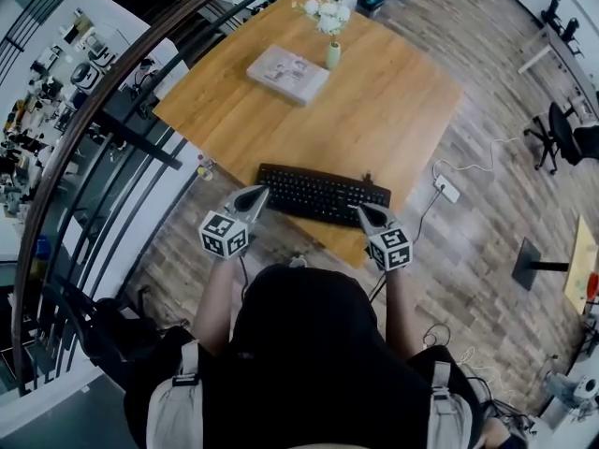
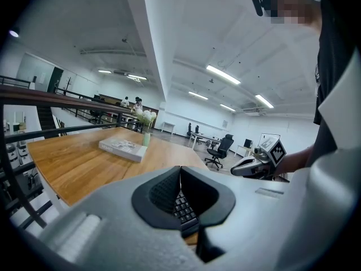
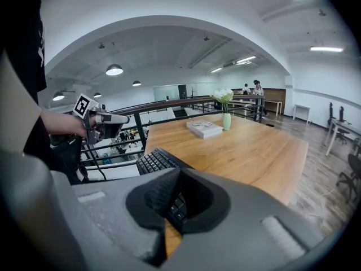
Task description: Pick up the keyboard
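Observation:
A black keyboard (image 1: 323,195) lies along the near edge of the wooden table (image 1: 393,110). In the head view my left gripper (image 1: 256,195) points at the keyboard's left end and my right gripper (image 1: 364,212) at its right end. Both sit close to the keyboard; I cannot tell whether they touch it. Both are shut with nothing between the jaws. In the left gripper view the closed jaws (image 2: 180,171) cover most of the keyboard (image 2: 184,209), and the right gripper (image 2: 255,165) shows beyond. In the right gripper view the keyboard (image 3: 153,160) runs left from the shut jaws (image 3: 179,175) toward the left gripper (image 3: 108,121).
A book (image 1: 287,73) and a small green vase with white flowers (image 1: 332,54) stand at the table's far side. A dark metal railing (image 1: 122,129) runs along the left. A white power strip (image 1: 447,189) and its cable lie on the floor at the right.

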Tool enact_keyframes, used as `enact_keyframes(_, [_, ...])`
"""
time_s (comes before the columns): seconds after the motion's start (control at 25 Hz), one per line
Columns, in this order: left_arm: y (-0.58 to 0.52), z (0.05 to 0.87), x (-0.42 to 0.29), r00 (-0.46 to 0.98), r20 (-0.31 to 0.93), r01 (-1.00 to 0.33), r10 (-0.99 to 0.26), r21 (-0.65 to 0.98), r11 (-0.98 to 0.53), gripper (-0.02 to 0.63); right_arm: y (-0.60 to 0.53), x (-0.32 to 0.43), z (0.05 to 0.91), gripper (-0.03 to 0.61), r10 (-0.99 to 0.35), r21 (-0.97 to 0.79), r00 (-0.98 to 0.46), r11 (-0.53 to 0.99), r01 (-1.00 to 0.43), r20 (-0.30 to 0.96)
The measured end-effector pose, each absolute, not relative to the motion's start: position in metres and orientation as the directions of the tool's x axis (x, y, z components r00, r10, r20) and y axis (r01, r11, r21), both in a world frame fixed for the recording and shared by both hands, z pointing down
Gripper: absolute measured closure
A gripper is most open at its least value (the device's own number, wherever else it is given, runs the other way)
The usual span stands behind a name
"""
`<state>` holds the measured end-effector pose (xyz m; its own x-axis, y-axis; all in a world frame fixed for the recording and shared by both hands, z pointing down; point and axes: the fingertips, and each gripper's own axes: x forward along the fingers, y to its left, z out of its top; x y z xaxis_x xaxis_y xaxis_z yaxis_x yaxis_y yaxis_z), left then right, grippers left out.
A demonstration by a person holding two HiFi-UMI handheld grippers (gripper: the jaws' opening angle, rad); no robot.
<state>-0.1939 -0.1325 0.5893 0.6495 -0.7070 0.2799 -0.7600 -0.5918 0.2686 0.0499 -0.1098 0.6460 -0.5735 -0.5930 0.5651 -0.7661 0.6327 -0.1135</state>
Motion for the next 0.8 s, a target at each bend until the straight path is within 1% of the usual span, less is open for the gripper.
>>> enact_keyframes(0.52, [-0.126, 0.594, -0.19, 0.678, 0.291, -0.735, -0.675, 0.264, -0.625, 0.601, -0.092, 0.055, 0.65, 0.574, -0.623, -0.116, -0.543, 0.591, -0.799, 0.563])
enact_keyframes(0.8, [-0.12, 0.593, -0.189, 0.672, 0.288, -0.741, -0.682, 0.264, -0.617, 0.601, -0.084, 0.061, 0.655, 0.575, -0.617, -0.123, -0.538, 0.585, -0.802, 0.575])
